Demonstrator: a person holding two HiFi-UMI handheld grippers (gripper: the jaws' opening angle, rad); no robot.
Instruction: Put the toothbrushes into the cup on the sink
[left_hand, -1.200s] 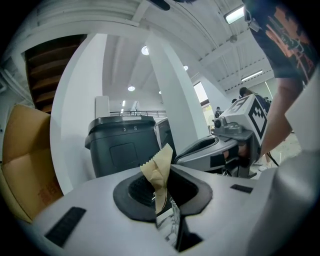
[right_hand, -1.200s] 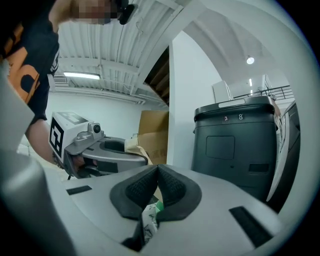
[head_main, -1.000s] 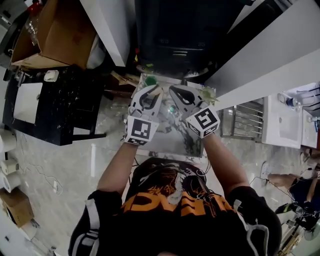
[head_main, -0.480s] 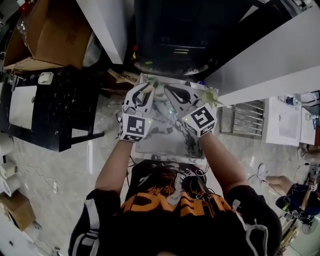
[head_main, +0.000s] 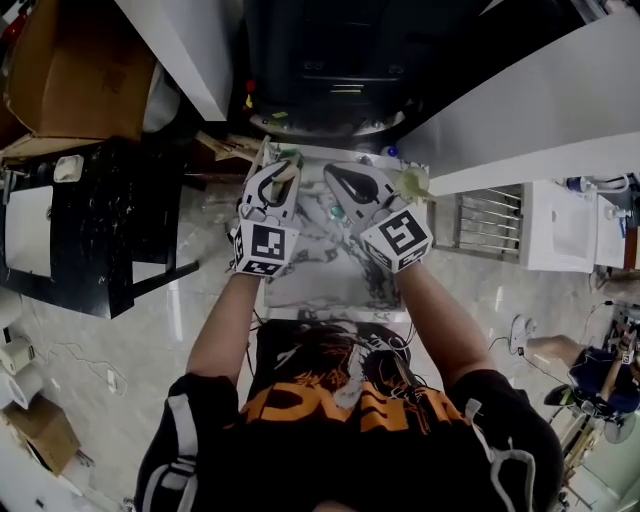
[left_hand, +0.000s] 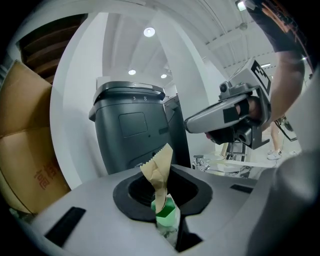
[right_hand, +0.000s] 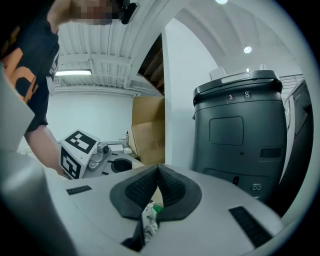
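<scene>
In the head view both grippers hang over the marble sink counter (head_main: 318, 282), tips pointing at its far edge. My left gripper (head_main: 283, 168) is shut on a green-and-white toothbrush pack (left_hand: 166, 218) with a torn brown paper end sticking up past the pads. My right gripper (head_main: 333, 178) is shut on a green-and-white pack end (right_hand: 149, 220) low between its ribbed pads. Whether these are one pack or two I cannot tell. Each gripper shows in the other's view: the right gripper (left_hand: 225, 116) and the left gripper (right_hand: 79, 153). A pale green object (head_main: 412, 182) stands at the counter's far right corner.
A dark grey bin (left_hand: 131, 125) stands behind the counter, also the bin (right_hand: 239, 125) in the right gripper view. Cardboard boxes (head_main: 68, 72) and a black cabinet (head_main: 105, 225) lie to the left. A white partition (head_main: 530, 95) runs along the right. A chrome tap (left_hand: 199, 161) shows beyond the left jaws.
Both grippers have shifted a little toward the counter's far edge, and the left one has turned straighter. Both grips look unchanged.
</scene>
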